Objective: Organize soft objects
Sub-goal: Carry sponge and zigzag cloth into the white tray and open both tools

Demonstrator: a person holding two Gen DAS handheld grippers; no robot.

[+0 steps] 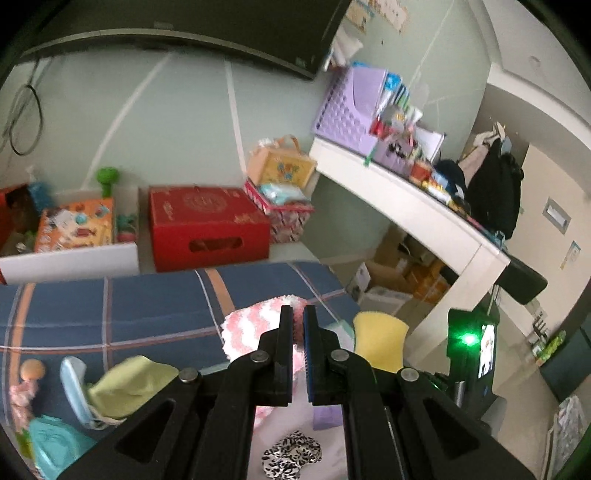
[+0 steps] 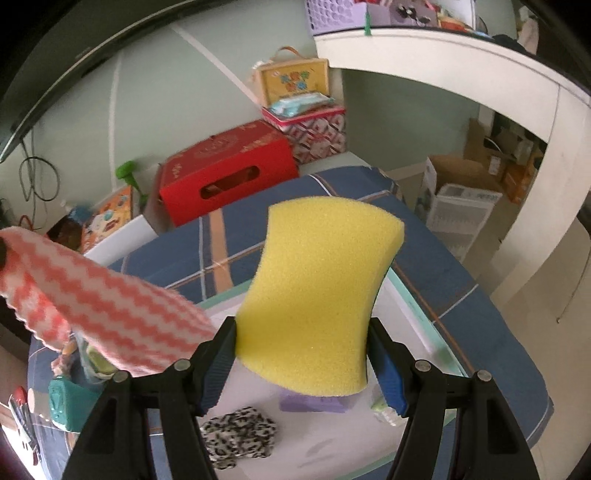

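Soft, even indoor light, rather dim and perhaps daylight, casts only faint shadows. Both fisheye views bend straight lines and darken at the corners. Motion blur smears the pink-and-white cloth (image 2: pixel 99 306); a green lamp (image 1: pixel 468 338) flares.

A red box (image 1: pixel 208 227) sits behind the blue plaid bedcover (image 1: pixel 129 306), beside a white desk (image 1: pixel 413 206).

No lettering can be read: the gold print on the red box (image 2: pixel 229 173) and the marks on the monitor (image 1: pixel 177 33) are too blurred.
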